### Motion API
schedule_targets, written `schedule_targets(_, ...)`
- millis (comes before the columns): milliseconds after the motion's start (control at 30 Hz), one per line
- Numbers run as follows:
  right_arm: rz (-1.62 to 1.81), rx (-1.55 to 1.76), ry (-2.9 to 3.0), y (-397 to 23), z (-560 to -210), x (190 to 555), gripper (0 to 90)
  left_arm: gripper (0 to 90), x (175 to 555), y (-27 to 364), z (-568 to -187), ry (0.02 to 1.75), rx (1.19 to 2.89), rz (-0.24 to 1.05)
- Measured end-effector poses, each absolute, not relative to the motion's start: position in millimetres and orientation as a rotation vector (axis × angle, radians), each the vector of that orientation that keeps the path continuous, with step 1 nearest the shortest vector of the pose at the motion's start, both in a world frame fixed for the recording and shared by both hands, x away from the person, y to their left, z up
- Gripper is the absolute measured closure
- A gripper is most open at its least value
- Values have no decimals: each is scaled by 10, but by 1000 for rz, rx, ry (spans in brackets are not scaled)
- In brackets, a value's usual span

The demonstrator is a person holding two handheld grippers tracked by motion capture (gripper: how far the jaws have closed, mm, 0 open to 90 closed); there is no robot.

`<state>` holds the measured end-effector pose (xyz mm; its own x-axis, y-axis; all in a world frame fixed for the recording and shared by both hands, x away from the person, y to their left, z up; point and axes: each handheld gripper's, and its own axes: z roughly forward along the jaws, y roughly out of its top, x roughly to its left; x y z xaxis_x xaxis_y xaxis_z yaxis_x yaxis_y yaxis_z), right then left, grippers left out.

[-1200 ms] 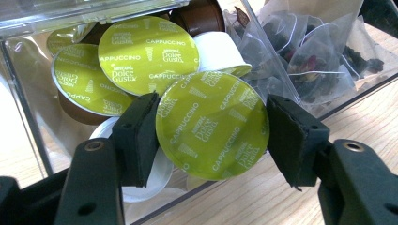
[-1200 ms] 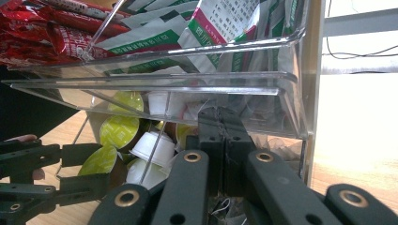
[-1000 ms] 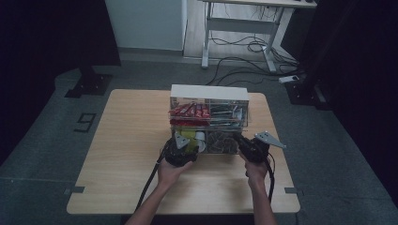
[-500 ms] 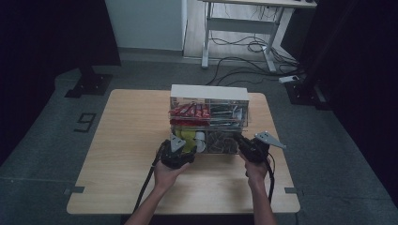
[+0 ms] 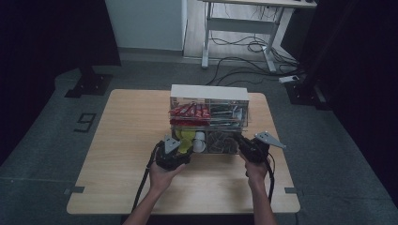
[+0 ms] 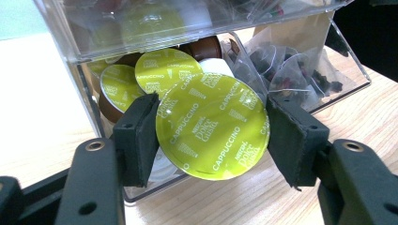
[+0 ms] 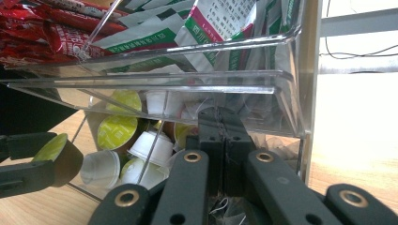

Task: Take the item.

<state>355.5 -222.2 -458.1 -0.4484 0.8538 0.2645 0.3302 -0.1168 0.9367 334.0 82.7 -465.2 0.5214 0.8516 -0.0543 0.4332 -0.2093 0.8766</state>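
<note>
The left gripper (image 6: 211,136) is clamped on a green-lidded coffee capsule (image 6: 212,125), one pad on each side of its rim. The lid, printed "Cappuccino", faces the camera and is tilted slightly. The capsule sits just in front of the open lower left compartment of the clear acrylic organizer (image 5: 209,92), close above the wooden table (image 5: 122,140). More capsules (image 6: 162,70), green-lidded and white, lie heaped inside that compartment behind it.

The right gripper (image 7: 220,154) has its jaws pressed together at the lower right compartment, where tea bags (image 6: 291,70) in clear wrappers are stored. A thin string or tag may be pinched between the pads; the right gripper view is too crowded to confirm it.

In the high view, the left gripper (image 5: 172,152) and the right gripper (image 5: 252,147) are both at the front face of the organizer. The upper tier holds red sachets (image 5: 187,110) on the left and green-and-white packets (image 7: 220,23) on the right.
</note>
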Motion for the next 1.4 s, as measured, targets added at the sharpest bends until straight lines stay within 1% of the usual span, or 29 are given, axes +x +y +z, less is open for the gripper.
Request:
schedule_targets(133, 1590, 1307, 1723, -2223, -4582, 3555, 886, 382, 3318, 851, -4632, 1062, 1825, 545)
schedule_targets(500, 1586, 1308, 1723, -2222, -4585, 3556, 885, 382, 3276, 928, -4632, 1070, 1810, 543)
schedule_targets(1133, 1576, 1315, 1725, -2224, -4602, 3568, 885, 382, 3198, 1119, -4636, 1090, 1790, 564)
schedule_targets(1400, 1572, 1316, 1723, -2221, -4607, 3568, 885, 383, 3149, 1262, -4636, 1107, 1787, 575)
